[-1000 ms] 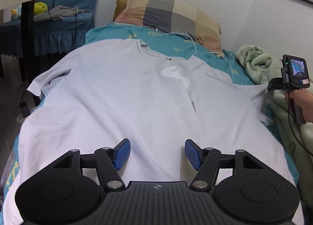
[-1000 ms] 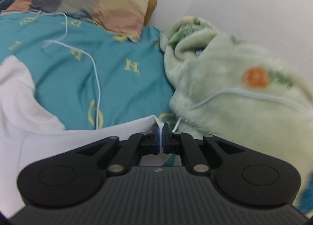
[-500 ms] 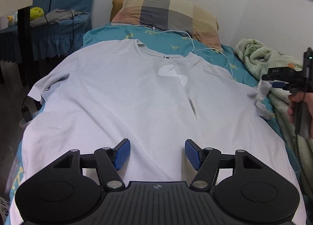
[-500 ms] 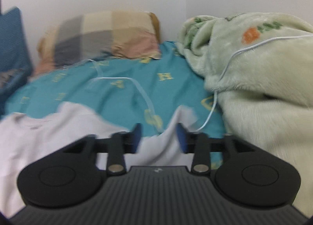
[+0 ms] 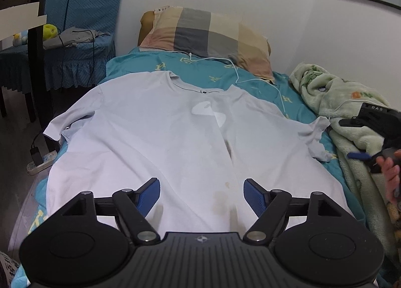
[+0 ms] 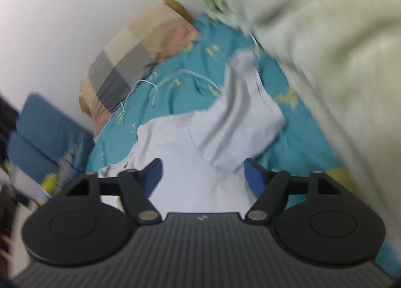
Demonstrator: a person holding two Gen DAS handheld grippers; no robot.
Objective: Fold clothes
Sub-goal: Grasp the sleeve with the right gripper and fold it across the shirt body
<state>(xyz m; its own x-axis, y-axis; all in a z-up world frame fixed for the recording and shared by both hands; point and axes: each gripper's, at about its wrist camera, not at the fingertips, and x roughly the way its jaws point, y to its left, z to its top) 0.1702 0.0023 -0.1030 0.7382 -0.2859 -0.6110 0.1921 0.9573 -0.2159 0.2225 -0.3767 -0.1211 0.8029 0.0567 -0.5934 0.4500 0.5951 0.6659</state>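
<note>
shirt (image 5: 155, 137) flat on bed (image 5: 253, 80) | left gripper (image 5: 201, 195) opening – nothing in it | right gripper (image 6: 203, 175) opening – empty, above the bunched sleeve (image 6: 245, 112) | risk: sleeve stays bunched, fold gets lumpy; cord (image 5: 250, 80) could snag

Soft, even indoor light with faint shadows. The left wrist view is sharp, bowed at its edges; the right wrist view is tilted and motion-blurred throughout.

Your left gripper (image 5: 201, 194) hangs over the hem of the white T-shirt (image 5: 175, 137), jaws opening with nothing between. At the frame's right edge, your right gripper (image 5: 376, 135) sits over the green blanket (image 5: 338, 92).
</note>
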